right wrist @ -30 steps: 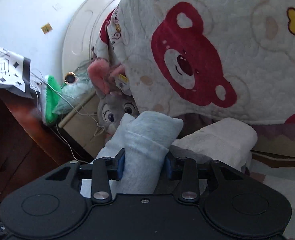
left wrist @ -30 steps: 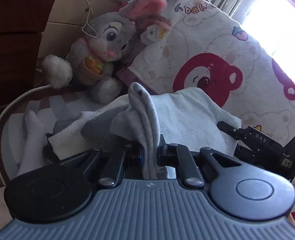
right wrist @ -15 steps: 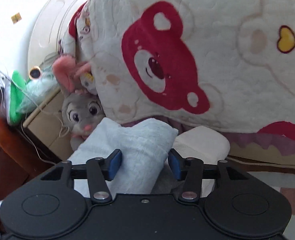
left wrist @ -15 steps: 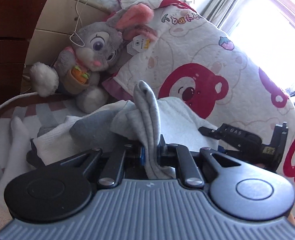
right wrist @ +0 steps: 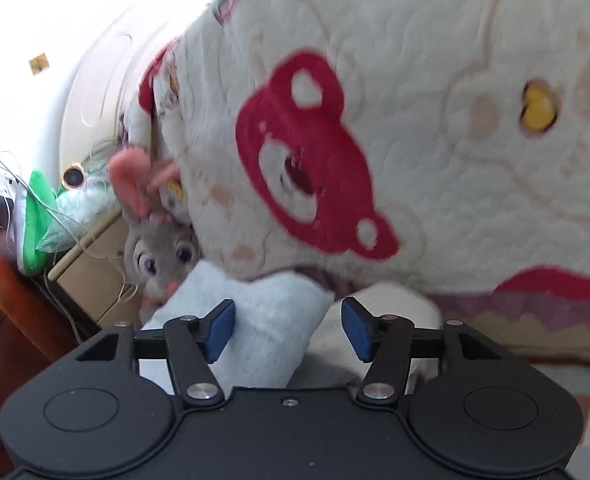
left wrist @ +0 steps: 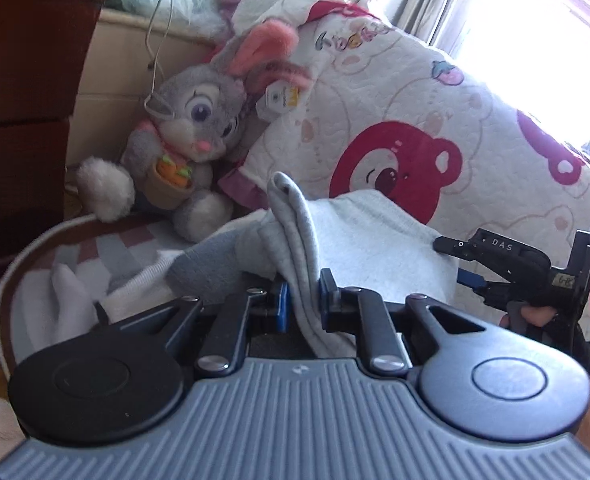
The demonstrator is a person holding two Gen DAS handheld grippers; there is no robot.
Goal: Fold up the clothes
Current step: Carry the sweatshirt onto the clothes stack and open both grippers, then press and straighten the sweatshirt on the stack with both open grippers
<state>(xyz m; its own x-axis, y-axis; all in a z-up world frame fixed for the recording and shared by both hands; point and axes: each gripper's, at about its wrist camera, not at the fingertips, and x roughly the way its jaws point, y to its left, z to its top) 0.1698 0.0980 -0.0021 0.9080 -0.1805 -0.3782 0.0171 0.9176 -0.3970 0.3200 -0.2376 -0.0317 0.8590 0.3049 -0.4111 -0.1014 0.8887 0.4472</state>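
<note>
In the left wrist view, my left gripper [left wrist: 302,300] is pinching a raised fold of a light grey garment [left wrist: 375,240]. Its jaws are starting to open, with the fold still touching both blue pads. The garment lies bunched over darker grey cloth [left wrist: 203,268] and white ribbed cloth [left wrist: 135,292]. My right gripper [left wrist: 449,262] sits at the garment's right edge, with a hand [left wrist: 535,314] behind it. In the right wrist view, my right gripper [right wrist: 287,326] is opening. The pale cloth [right wrist: 263,320] lies between its pads, brushing the left one with a gap on the right.
A grey plush rabbit [left wrist: 191,132] [right wrist: 159,256] leans against a white quilt with red bears [left wrist: 415,120] [right wrist: 375,120] just behind the clothes. A dark wooden cabinet [left wrist: 23,80] and a beige drawer unit [left wrist: 115,60] stand to the left. A loose white sock [left wrist: 67,296] lies on the striped sheet.
The right jaws have spread apart and let go of the pale cloth. The left gripper has lifted a little, still pinching the grey fold.
</note>
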